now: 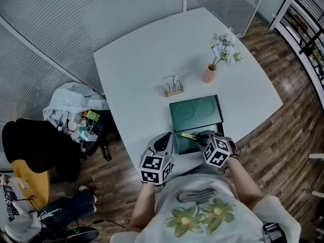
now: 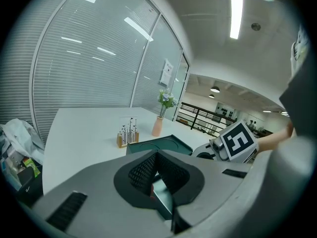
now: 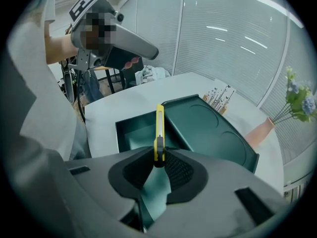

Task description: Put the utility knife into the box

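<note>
A dark green box (image 1: 183, 145) lies open near the table's front edge, its lid (image 1: 196, 110) folded back flat behind it. My right gripper (image 1: 201, 137) is shut on a yellow utility knife (image 1: 189, 135), held over the box's front part. In the right gripper view the knife (image 3: 159, 133) sticks out forward from the pads above the box's tray (image 3: 134, 131). My left gripper (image 1: 165, 142) hovers just left of the box, jaws closed with nothing in them. In the left gripper view the box (image 2: 159, 144) lies ahead of the closed tips (image 2: 156, 155).
A wooden holder of small tools (image 1: 173, 86) and a pink vase of flowers (image 1: 209, 74) stand behind the box on the white table (image 1: 136, 70). A dark chair and a bag of clutter (image 1: 76, 116) sit on the floor at the left.
</note>
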Demonstrator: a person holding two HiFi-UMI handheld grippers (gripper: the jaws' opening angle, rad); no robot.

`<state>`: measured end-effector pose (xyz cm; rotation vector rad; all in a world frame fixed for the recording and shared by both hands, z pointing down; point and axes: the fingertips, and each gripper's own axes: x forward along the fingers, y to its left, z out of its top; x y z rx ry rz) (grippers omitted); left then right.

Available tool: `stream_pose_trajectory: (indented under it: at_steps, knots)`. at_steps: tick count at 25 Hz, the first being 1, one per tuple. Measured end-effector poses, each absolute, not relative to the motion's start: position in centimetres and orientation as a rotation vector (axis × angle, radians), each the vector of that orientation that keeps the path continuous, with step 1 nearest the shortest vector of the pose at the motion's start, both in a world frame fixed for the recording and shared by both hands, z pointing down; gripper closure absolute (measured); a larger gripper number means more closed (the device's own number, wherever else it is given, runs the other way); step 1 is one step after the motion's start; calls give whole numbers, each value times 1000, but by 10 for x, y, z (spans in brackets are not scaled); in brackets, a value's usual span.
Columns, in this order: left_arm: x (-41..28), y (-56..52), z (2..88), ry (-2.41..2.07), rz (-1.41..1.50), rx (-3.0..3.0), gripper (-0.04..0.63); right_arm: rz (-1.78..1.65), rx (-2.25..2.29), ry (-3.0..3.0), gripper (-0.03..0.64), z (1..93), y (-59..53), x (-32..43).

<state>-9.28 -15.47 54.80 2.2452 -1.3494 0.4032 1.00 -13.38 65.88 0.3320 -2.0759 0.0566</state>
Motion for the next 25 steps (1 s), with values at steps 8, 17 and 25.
stream_pose_trajectory:
  at_steps: [8, 17, 25]
  knots:
    - [-95, -158, 553, -1335, 416, 2236, 595, 56, 269, -2023, 543, 680, -135, 8]
    - [-96, -161, 558, -1320, 424, 2233, 595, 67, 235, -1975, 543, 700, -135, 9]
    - [-94, -162, 561, -1309, 430, 2234, 595, 61, 217, -1943, 543, 711, -135, 12]
